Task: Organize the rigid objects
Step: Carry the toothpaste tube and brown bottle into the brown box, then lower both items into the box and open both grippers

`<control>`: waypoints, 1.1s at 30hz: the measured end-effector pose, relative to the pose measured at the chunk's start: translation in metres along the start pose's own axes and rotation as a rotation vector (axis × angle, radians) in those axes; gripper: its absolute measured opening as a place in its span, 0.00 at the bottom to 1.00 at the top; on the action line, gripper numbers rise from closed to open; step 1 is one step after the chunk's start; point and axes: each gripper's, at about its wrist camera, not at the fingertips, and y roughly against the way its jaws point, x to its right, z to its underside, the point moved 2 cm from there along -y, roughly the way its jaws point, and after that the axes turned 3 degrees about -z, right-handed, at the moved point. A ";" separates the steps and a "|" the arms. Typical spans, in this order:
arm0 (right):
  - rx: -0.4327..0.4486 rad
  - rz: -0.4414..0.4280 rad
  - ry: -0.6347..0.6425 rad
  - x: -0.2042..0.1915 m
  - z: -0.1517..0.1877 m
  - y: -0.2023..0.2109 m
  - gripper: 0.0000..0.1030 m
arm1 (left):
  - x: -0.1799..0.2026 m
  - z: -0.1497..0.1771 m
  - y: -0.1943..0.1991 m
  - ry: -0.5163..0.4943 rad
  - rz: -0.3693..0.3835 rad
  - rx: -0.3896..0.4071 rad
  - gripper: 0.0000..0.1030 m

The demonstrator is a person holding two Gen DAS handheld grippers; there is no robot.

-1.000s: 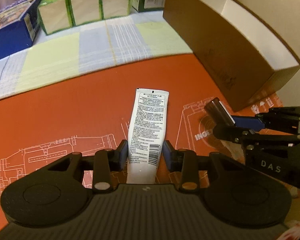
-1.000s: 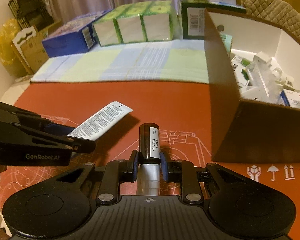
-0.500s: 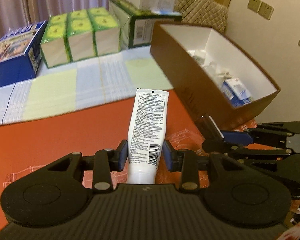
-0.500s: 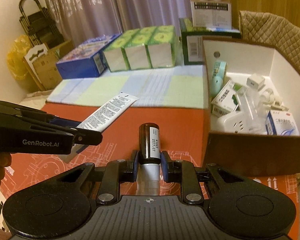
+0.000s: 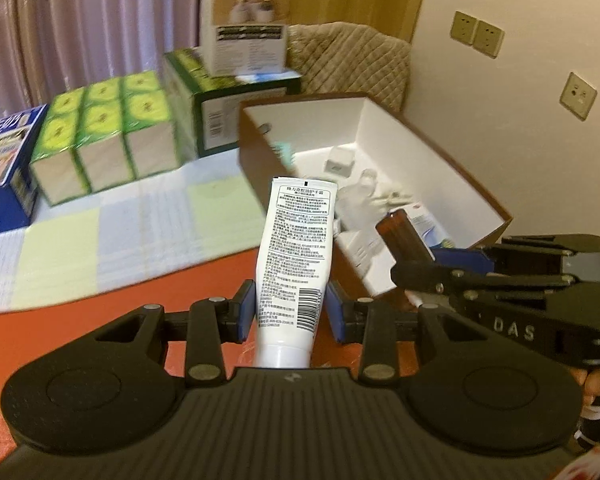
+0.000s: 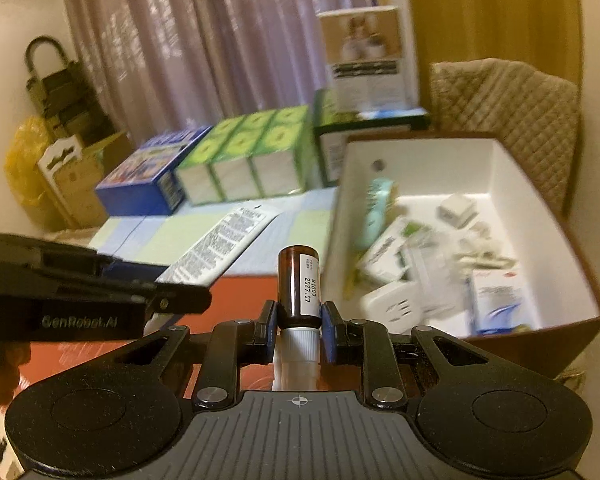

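Both grippers have risen off the orange mat (image 5: 112,300) since a second ago, each carrying its item, so the brown box's (image 6: 540,344) white inside now opens to both views. Nearest in the left wrist view, the left gripper (image 5: 291,312) has its blue pads clamped on one white tube (image 5: 296,256), cap end toward the camera and printed tail pointing up and away. Just right of it, the right gripper (image 5: 440,264) comes in from the side, its fingers closed on one amber bottle (image 5: 404,236).

The right wrist view shows that bottle (image 6: 300,280) head-on, upright between the pads with its white cap below them, and the left gripper (image 6: 172,280) entering at left with the tube. Only this view shows the box's near contents: several white packets and cartons, blurred. Beyond the mat lies a checked cloth (image 5: 140,224), then three green cartons (image 5: 104,136) in a row, one blue box (image 6: 152,180) left of them, and one white carton (image 5: 246,20) stacked on a dark green one.
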 end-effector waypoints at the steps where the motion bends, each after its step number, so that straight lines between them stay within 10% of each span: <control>1: 0.007 0.009 -0.010 0.007 -0.004 0.002 0.19 | 0.006 -0.004 -0.003 -0.004 0.007 0.004 0.31; 33: -0.081 0.151 -0.040 0.188 -0.087 -0.079 0.19 | 0.081 -0.115 -0.174 -0.053 -0.056 -0.094 0.31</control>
